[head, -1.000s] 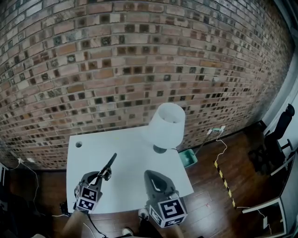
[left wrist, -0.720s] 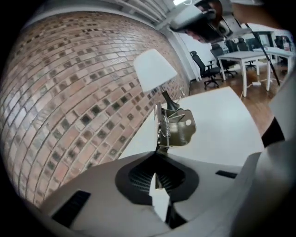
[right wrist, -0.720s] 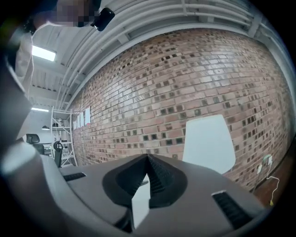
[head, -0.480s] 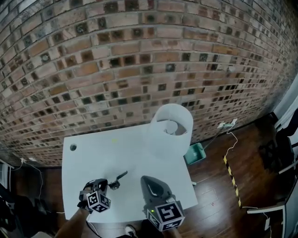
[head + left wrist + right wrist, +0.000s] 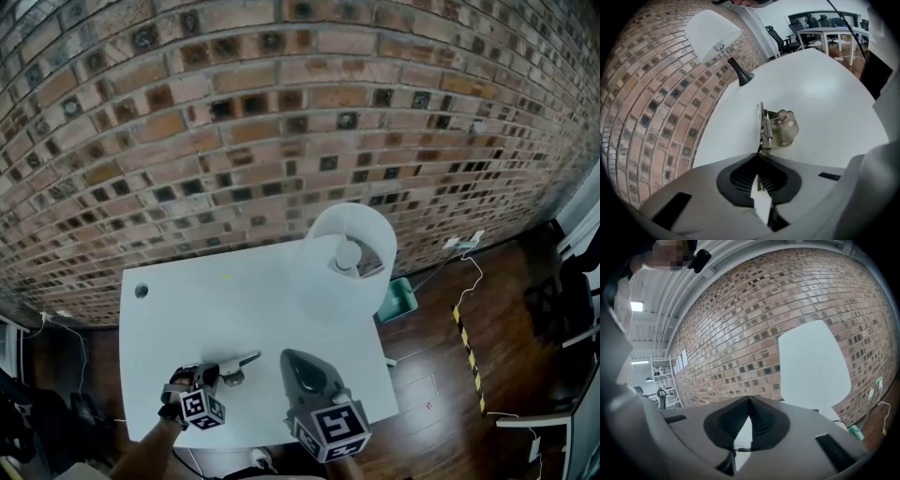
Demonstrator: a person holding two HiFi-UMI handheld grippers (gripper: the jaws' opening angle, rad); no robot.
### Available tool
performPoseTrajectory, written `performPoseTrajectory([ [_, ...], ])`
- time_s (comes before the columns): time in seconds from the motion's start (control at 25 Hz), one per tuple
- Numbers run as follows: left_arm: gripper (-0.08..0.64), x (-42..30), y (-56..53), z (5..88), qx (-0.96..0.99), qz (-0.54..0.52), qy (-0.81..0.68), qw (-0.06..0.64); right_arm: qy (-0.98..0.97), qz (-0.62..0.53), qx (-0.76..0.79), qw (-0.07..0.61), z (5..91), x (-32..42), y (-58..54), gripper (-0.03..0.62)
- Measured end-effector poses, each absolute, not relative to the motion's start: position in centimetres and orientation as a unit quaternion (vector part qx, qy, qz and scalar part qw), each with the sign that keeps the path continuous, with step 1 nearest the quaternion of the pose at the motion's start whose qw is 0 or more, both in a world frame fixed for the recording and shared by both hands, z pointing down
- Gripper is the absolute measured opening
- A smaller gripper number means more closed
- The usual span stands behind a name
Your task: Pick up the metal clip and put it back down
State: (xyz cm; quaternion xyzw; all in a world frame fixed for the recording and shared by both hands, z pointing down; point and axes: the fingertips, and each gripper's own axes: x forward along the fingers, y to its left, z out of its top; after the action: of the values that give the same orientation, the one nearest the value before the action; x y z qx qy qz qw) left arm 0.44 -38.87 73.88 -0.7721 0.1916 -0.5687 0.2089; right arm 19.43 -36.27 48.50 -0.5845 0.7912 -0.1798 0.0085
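Observation:
The metal clip (image 5: 777, 129), brass-coloured with a spring and a thin flat arm, sticks out from my left gripper (image 5: 759, 152), which is shut on its rear end. In the head view the clip (image 5: 240, 361) lies low over the front left of the white table (image 5: 187, 309); I cannot tell whether it touches the top. The left gripper (image 5: 221, 371) points right and away from me. My right gripper (image 5: 298, 362) hovers just right of the clip, shut and empty. In its own view the right gripper (image 5: 750, 401) points at the brick wall.
A white-shaded lamp (image 5: 352, 251) stands at the table's back right; its dark base (image 5: 743, 77) shows beyond the clip. A round hole (image 5: 141, 291) marks the table's back left corner. Office chairs and desks (image 5: 820, 28) stand farther off. A teal bin (image 5: 398, 300) sits on the floor.
My left gripper has come down and toward the table's front, and the clip has tipped from pointing up to lying nearly flat. The right gripper has barely moved.

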Motion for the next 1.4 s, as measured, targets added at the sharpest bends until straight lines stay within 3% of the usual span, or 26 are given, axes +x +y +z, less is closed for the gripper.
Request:
performPoseTrajectory([
  [0.28,0.024,-0.1,-39.2,75.0,-0.784,-0.56,0.194,0.185,0.785,-0.192,-0.589,0.025,48.9,20.3,-36.3,-0.011],
  [0.52,0.119,-0.8,-39.4,74.1,-0.786,-0.568,0.183,0.163,0.785,-0.194,-0.589,0.026,48.9,19.6,-36.0,-0.011],
  [0.72,0.173,-1.2,-38.2,73.9,-0.759,-0.591,0.154,0.223,0.781,-0.199,-0.592,0.023,48.8,18.8,-35.1,-0.011],
  [0.88,0.17,-1.7,-37.6,74.2,-0.742,-0.588,0.176,0.27,0.773,-0.204,-0.6,0.023,49.0,18.8,-34.0,-0.011],
  [1.2,0.178,-3.4,-35.4,72.8,-0.759,-0.578,0.202,0.222,0.774,-0.187,-0.604,0.023,47.5,18.1,-32.3,-0.011],
  [1.4,0.171,-5.2,-34.3,67.8,-0.789,-0.517,0.271,0.191,0.781,-0.156,-0.605,0.028,44.8,16.7,-30.8,-0.011],
])
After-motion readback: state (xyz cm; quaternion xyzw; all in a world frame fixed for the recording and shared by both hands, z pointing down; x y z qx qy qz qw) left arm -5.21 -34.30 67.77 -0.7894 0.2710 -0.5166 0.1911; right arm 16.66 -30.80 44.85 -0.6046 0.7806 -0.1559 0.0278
